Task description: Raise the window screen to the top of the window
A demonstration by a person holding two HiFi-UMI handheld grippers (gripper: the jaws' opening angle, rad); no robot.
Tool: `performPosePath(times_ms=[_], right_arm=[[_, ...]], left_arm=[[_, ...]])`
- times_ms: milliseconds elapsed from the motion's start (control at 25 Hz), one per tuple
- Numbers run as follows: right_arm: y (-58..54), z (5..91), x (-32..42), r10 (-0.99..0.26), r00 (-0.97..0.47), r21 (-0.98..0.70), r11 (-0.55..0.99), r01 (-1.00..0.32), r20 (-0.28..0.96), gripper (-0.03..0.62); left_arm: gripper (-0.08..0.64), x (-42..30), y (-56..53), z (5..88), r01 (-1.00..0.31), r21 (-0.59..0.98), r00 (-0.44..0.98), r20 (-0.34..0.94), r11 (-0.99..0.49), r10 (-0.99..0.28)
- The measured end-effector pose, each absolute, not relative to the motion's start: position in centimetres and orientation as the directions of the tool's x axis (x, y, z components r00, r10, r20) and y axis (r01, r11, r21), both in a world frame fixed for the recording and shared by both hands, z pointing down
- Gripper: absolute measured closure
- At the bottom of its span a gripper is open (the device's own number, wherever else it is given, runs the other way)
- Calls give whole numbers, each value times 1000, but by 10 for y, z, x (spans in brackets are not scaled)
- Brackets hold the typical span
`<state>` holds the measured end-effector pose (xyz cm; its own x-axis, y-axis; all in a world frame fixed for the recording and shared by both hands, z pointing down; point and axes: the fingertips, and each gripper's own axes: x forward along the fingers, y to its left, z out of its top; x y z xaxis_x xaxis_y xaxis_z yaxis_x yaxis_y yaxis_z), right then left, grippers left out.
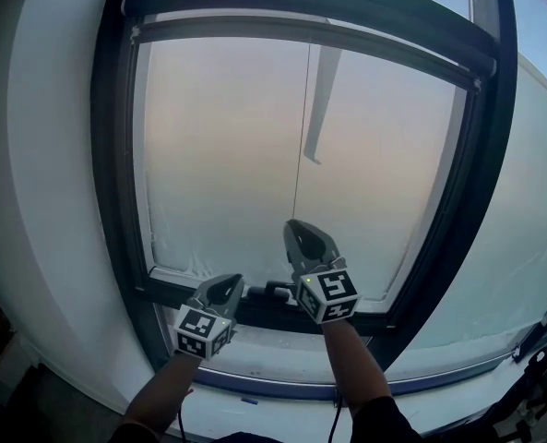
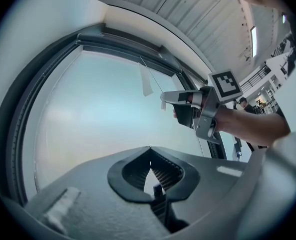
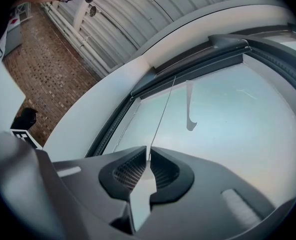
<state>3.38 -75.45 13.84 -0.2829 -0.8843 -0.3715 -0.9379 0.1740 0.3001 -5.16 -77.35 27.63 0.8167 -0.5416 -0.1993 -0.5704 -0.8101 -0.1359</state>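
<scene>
Head view: two grippers (image 1: 225, 284) (image 1: 297, 227), one cord (image 1: 303, 109), one window (image 1: 109, 155)

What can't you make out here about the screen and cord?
- Screen: head view, too fine to tell from the hazy pane.
- Cord, lower end: head view, hidden behind the right gripper.
- Sill fitting: head view, partly hidden by the right gripper, too dark.
- Outdoors: all views, hazed out by the pane.
</scene>
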Motion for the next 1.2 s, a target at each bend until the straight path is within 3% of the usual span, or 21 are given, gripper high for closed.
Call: performPosePath(times_ms=[320,680,880,1200], right_arm=[[-757,114,30,-868,-281,329,147,-933,-410,563],[-752,109,41,-832,-227,238,118,-964,-506,558],[-747,107,40,-822,-223,260,95,-961,-524,449],[-738,162,41,-870,-197,264,81,-961,-451,437]], left_arm=[[555,-59,-775,286,-570,-149,820,-175,-808,-546],[555,-66,-776,298,-557,-140,829,-137,-818,-541],[555,-69,-776,307,-558,-141,829,-114,-818,-547],[555,-84,-769,306,-549,-93,832,-152,-831,-533]])
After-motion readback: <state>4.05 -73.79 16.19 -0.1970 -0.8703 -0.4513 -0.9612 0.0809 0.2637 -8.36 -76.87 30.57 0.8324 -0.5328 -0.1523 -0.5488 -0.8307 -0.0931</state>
